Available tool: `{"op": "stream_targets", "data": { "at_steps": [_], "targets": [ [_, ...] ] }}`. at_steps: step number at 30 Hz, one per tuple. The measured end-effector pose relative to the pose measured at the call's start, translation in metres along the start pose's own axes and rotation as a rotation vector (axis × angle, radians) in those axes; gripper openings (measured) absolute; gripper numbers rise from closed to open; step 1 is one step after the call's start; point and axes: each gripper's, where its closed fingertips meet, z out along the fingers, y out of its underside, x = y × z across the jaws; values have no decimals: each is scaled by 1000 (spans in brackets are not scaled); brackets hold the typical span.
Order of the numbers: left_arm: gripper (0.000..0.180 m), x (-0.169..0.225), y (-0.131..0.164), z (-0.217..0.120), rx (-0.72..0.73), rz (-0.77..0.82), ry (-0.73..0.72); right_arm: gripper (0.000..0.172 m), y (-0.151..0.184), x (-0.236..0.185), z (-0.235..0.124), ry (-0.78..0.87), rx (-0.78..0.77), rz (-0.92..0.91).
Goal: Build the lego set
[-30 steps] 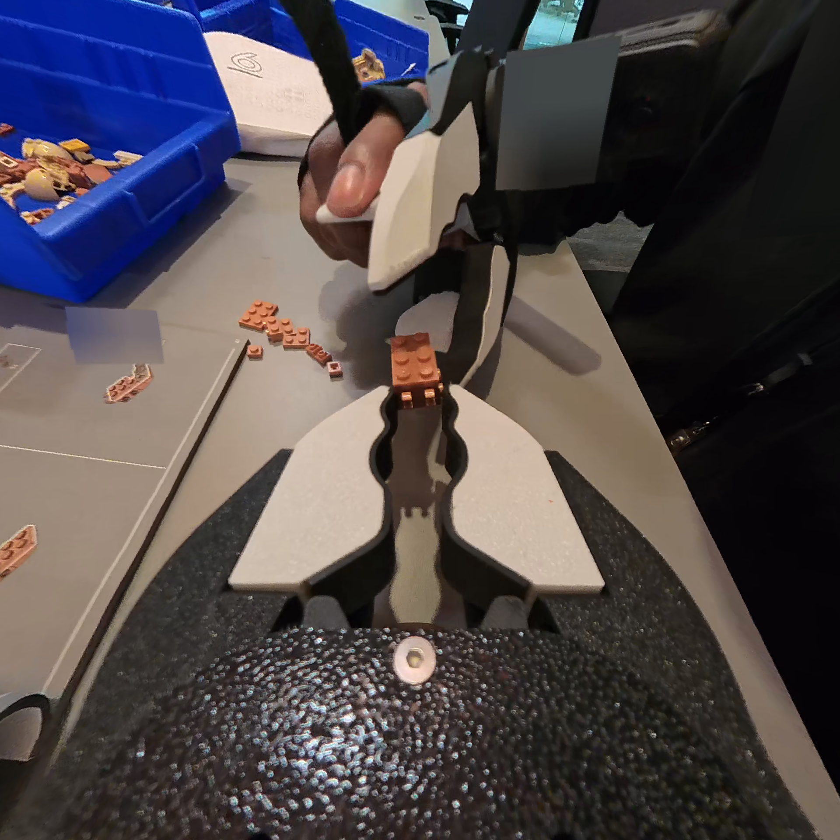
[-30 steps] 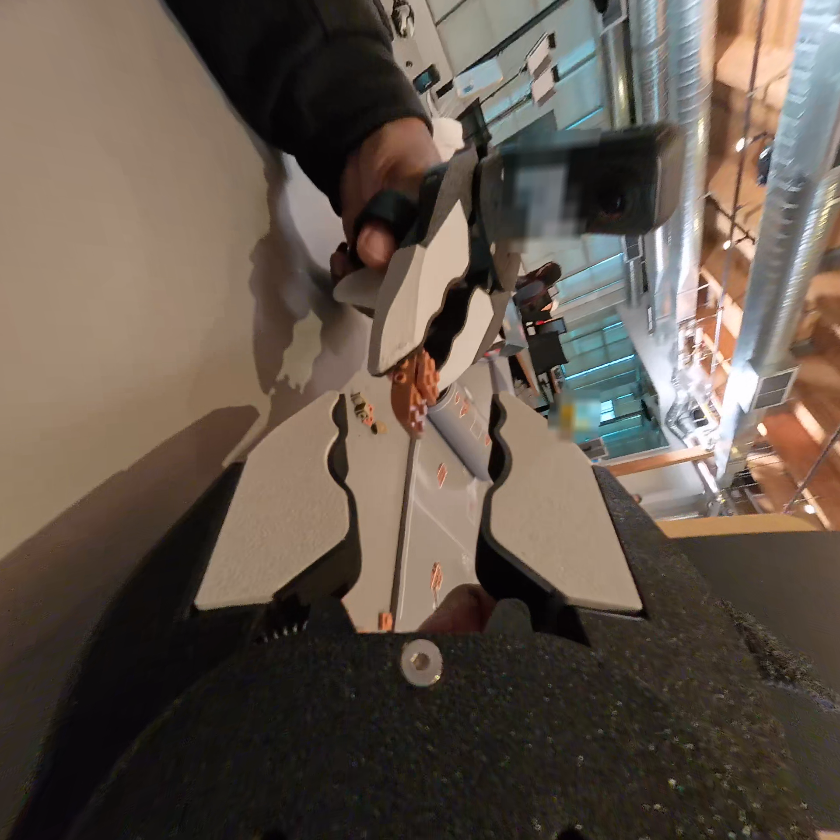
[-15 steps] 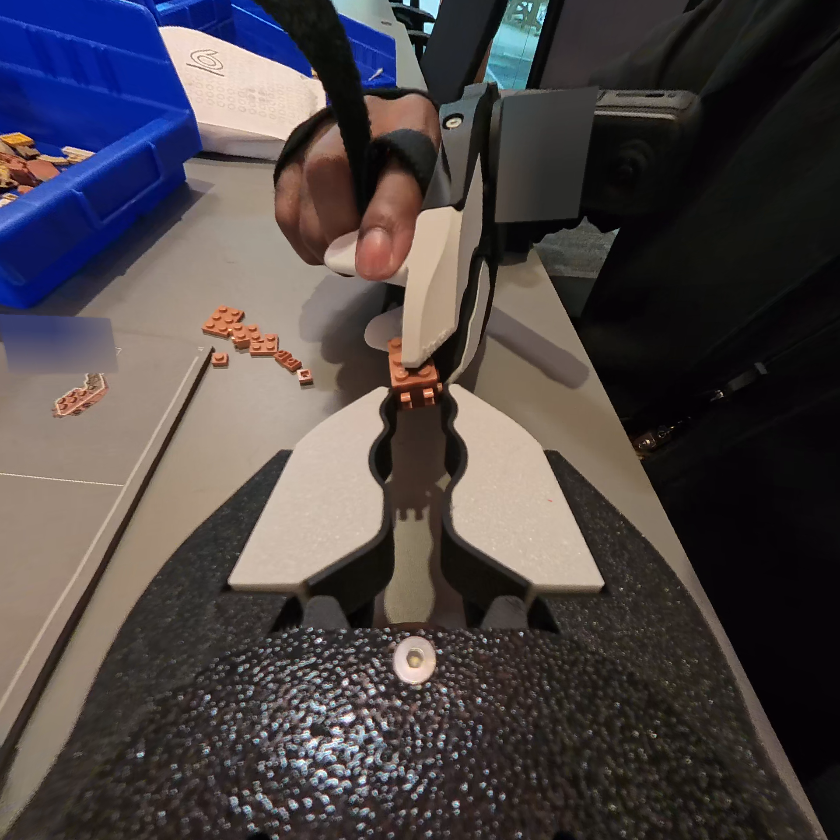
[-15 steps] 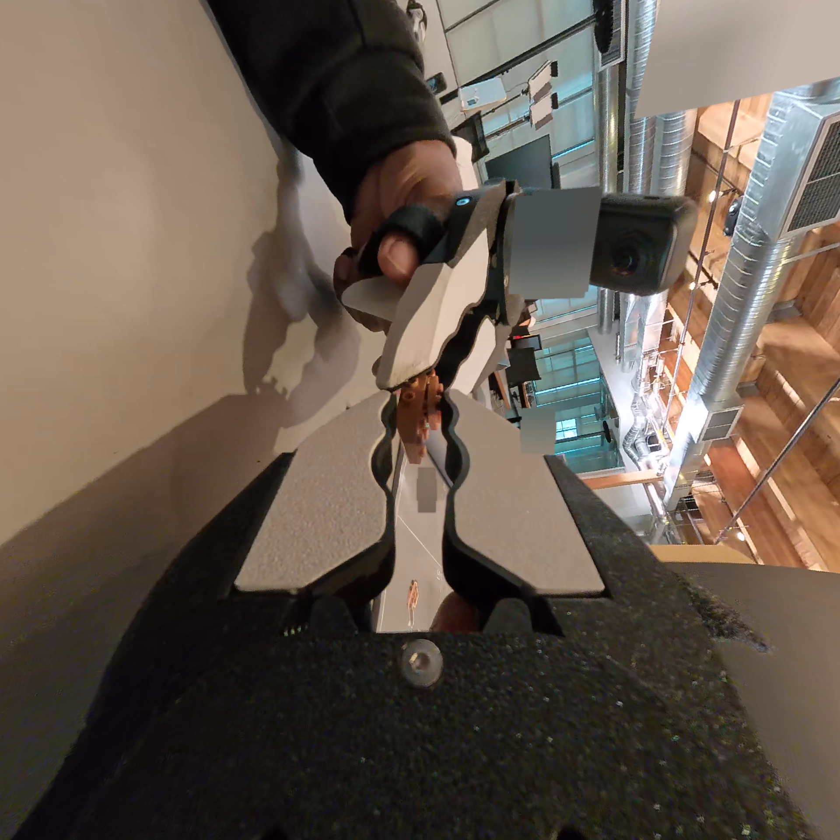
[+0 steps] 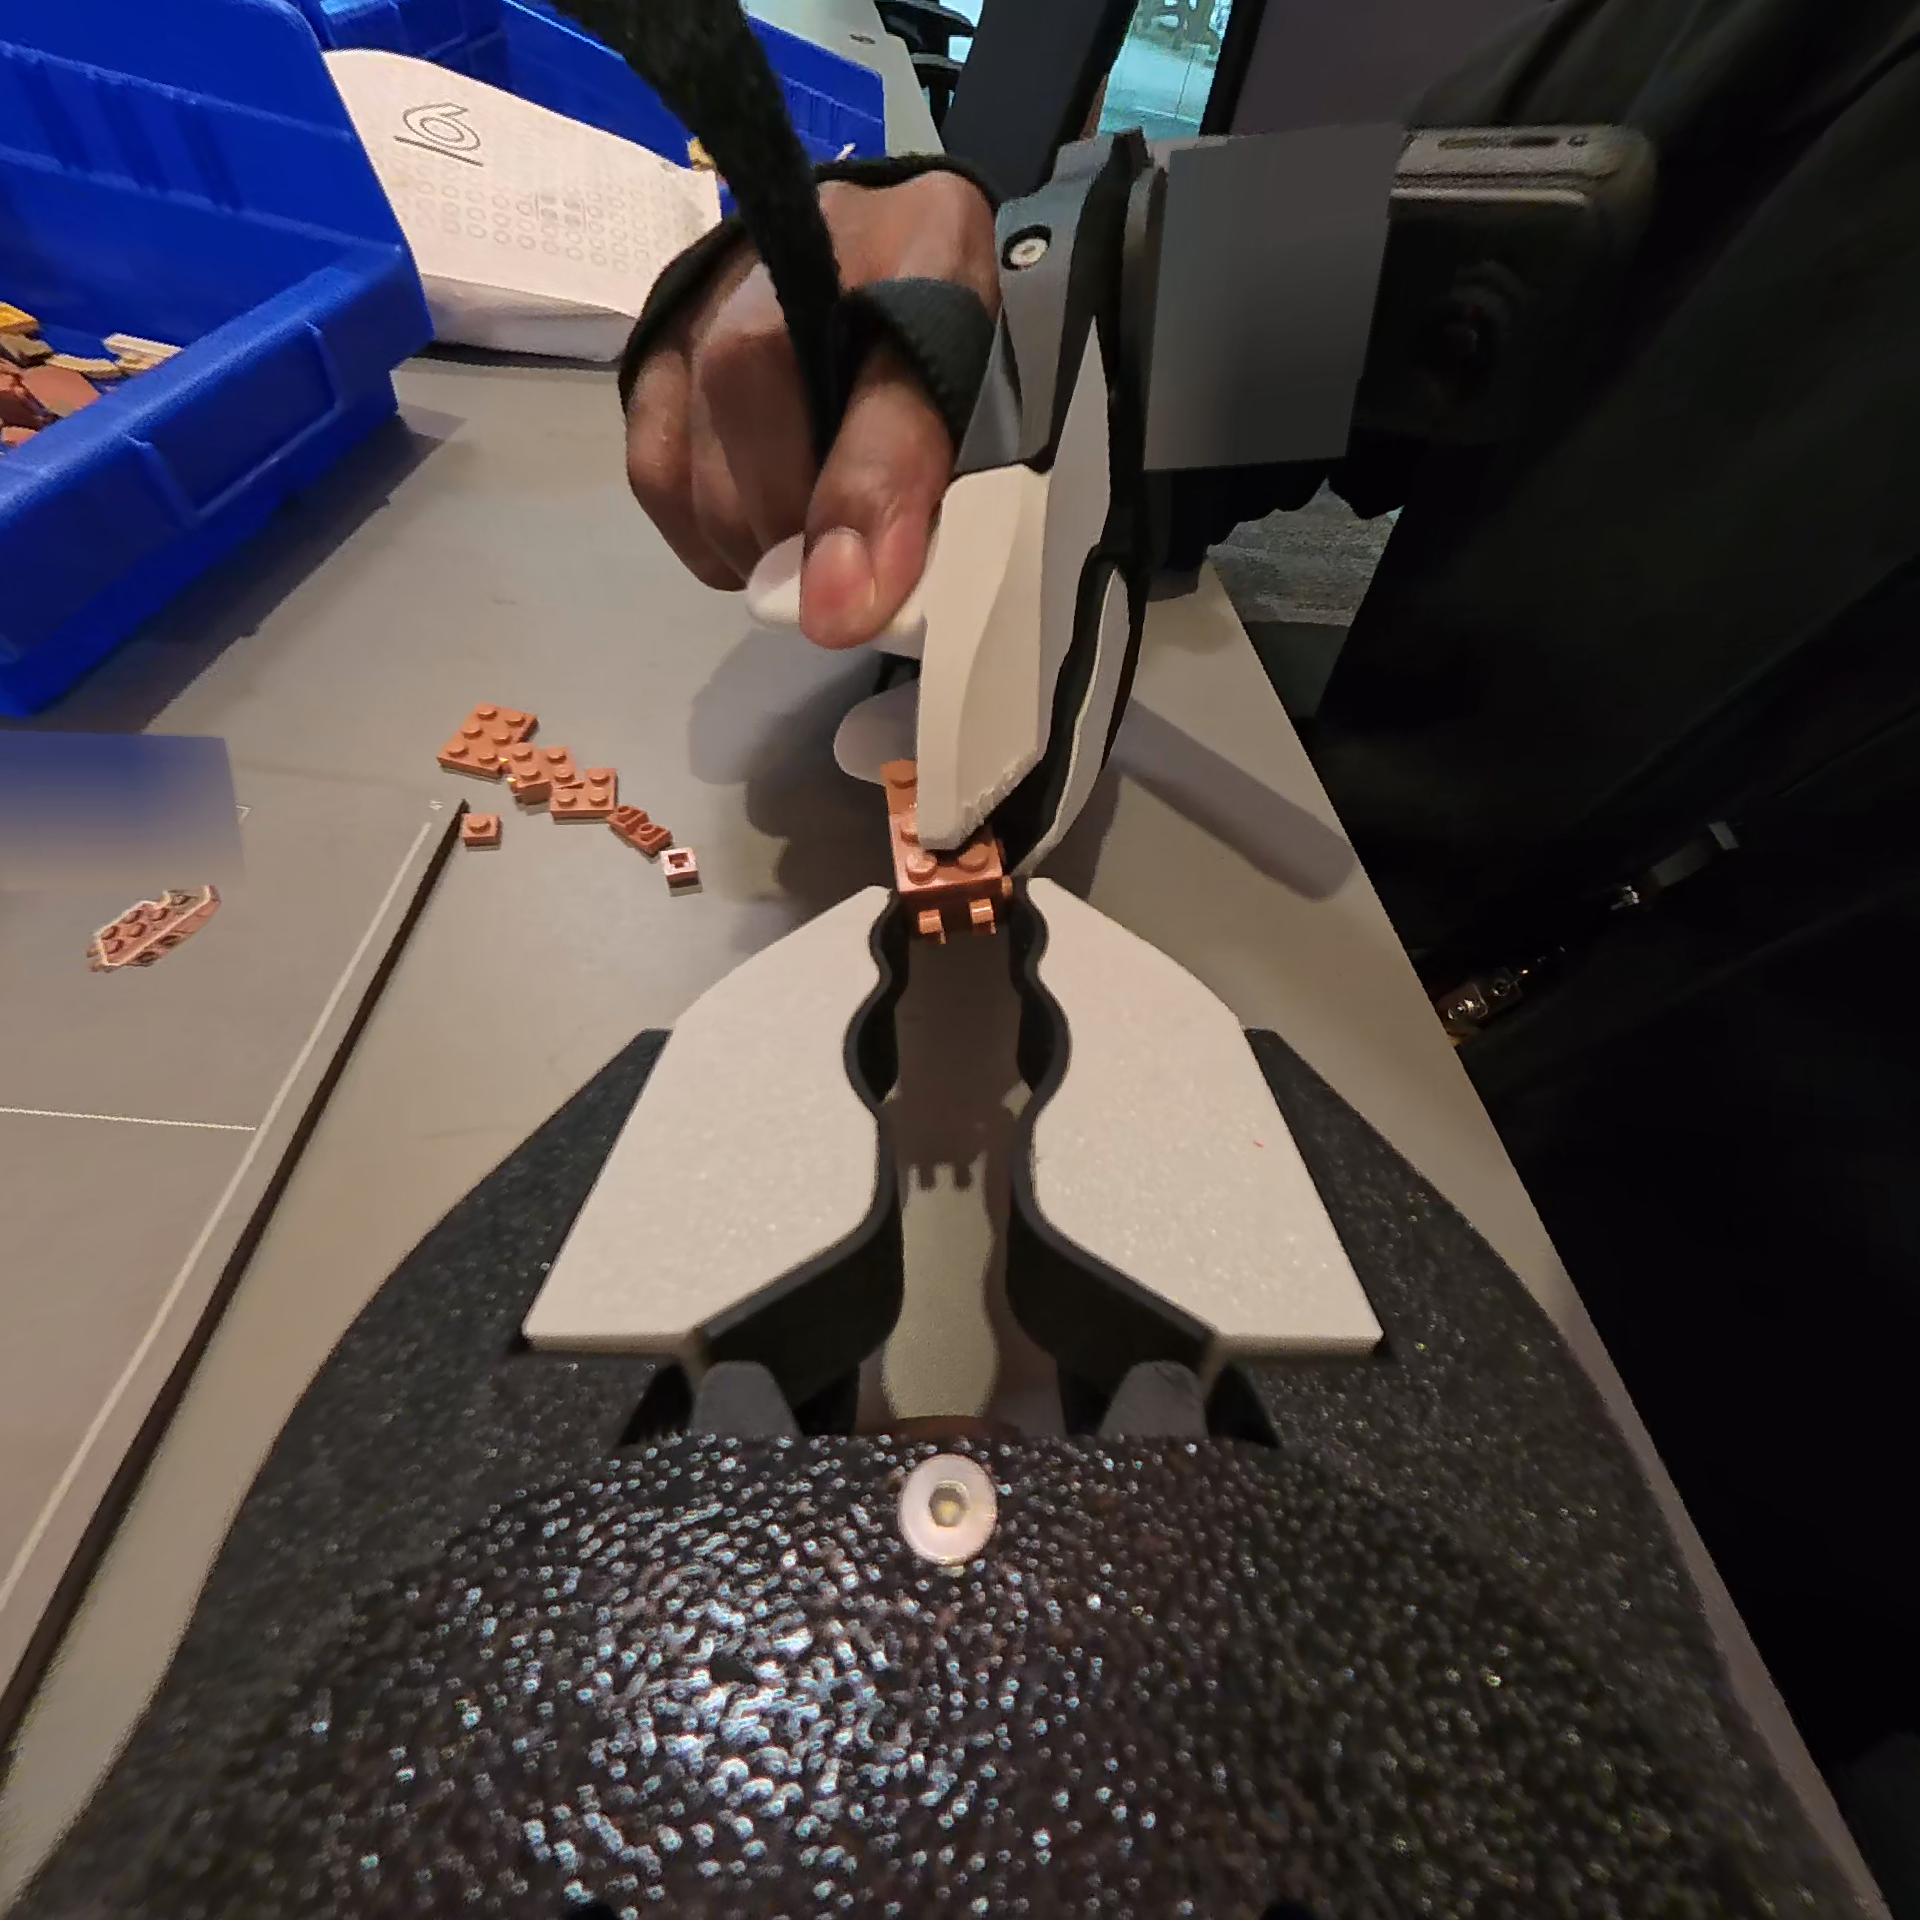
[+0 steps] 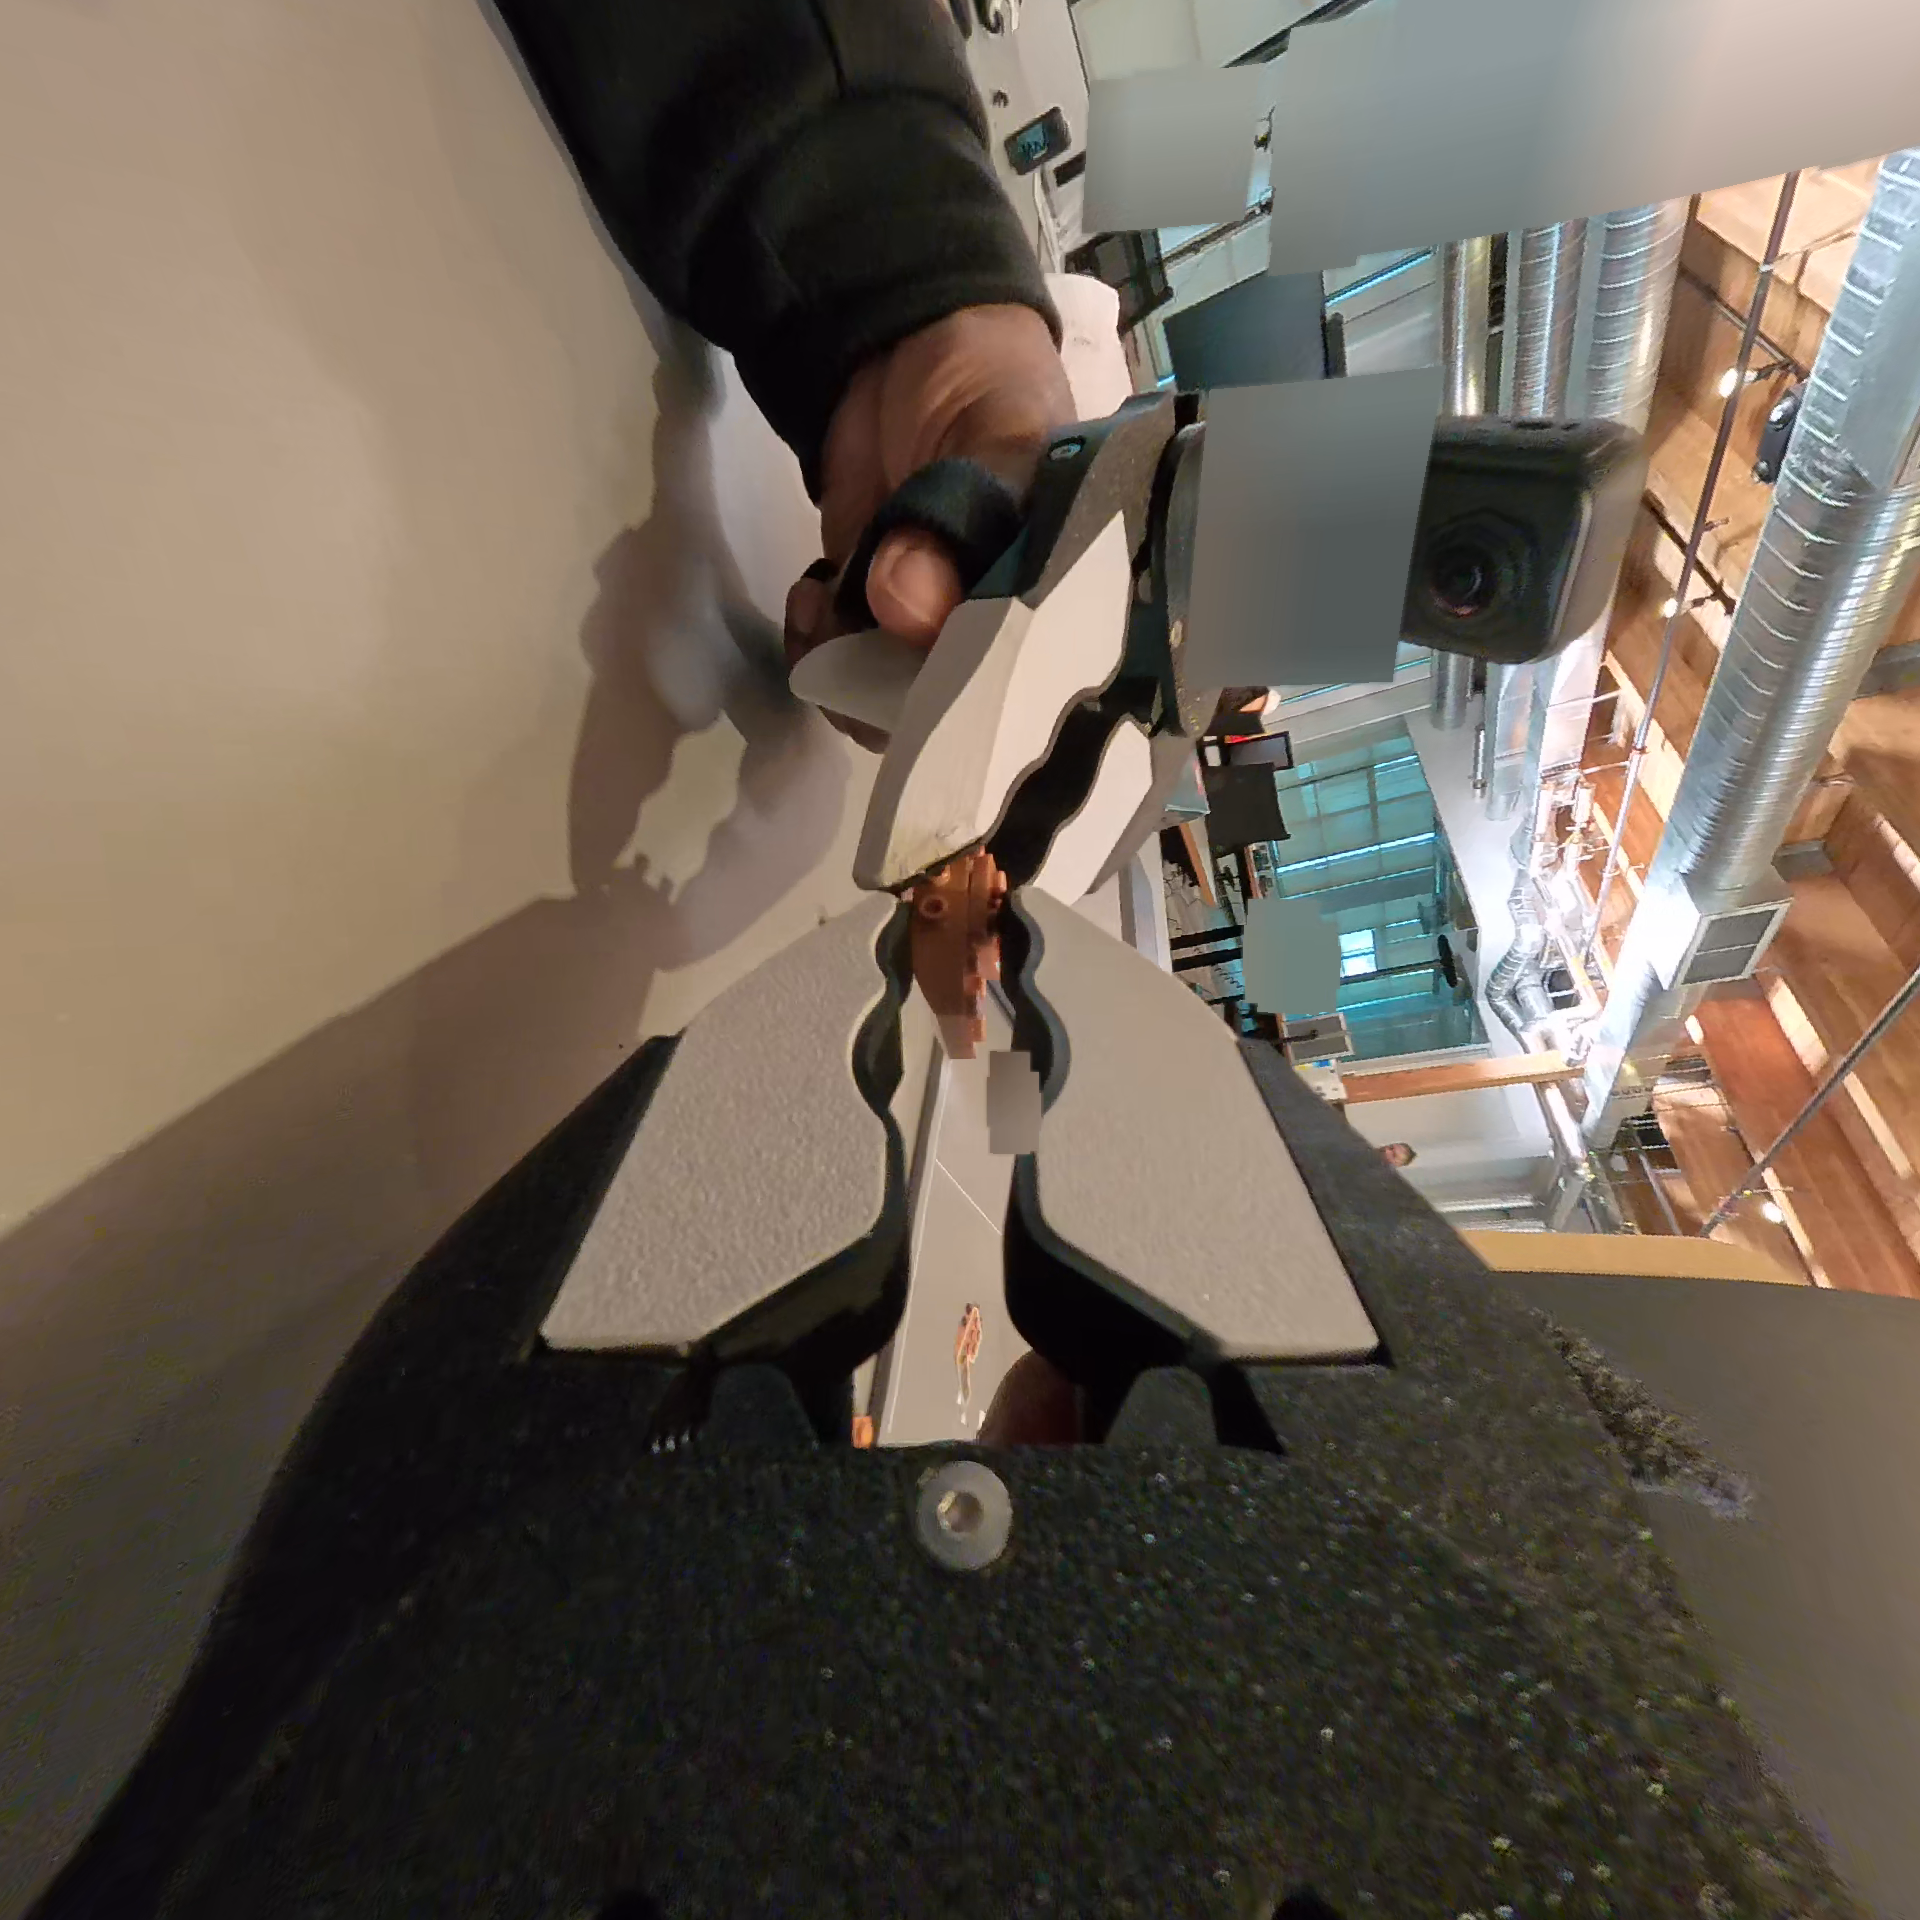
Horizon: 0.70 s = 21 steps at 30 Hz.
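Left gripper (image 5: 951, 904), left wrist view: fingertips pinched on a reddish-brown studded plastic brick piece (image 5: 951, 873), both pads against its sides, held just above the grey surface (image 5: 582, 582) near its right edge. Right gripper (image 5: 997, 821) comes down from above, gripped by a hand (image 5: 790, 416) in a black strap. Its near finger covers the studs on the top of the same brick piece, and its far finger is mostly hidden behind. Loose reddish-brown plates (image 5: 551, 774) lie well apart to the left. One more flat brown piece (image 5: 156, 925) sits on a grey board (image 5: 208, 1039). Blue plastic bins (image 5: 208, 343) at the back left hold mixed small parts. A white curved object (image 5: 540, 218) between the bins carries a printed logo and a dot pattern, not readable as words.

Right wrist view, rolled sideways: right gripper (image 6: 956, 935) narrowed onto the brick piece (image 6: 951, 966), which sits between its tips. Left gripper (image 6: 987, 862) meets it tip to tip from the far side, with a black camera (image 6: 1507, 551) on its body. So both grippers hold one piece, in the air. No legible writing here.
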Motion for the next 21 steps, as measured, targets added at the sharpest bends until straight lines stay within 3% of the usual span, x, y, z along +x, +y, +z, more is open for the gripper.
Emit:
{"op": "stream_targets", "data": {
  "at_steps": [6,14,21],
  "targets": [
    [18,3,3,3,-16,-2,19,16,-1,-4,-1,-59,-6,40],
    [21,-1,-11,-3,98,-26,15,15,1,8,-3,-15,55,225],
    [36,-6,-23,-21,128,267,-143,15,-9,28,-18,-10,269,542]
  ]
}}
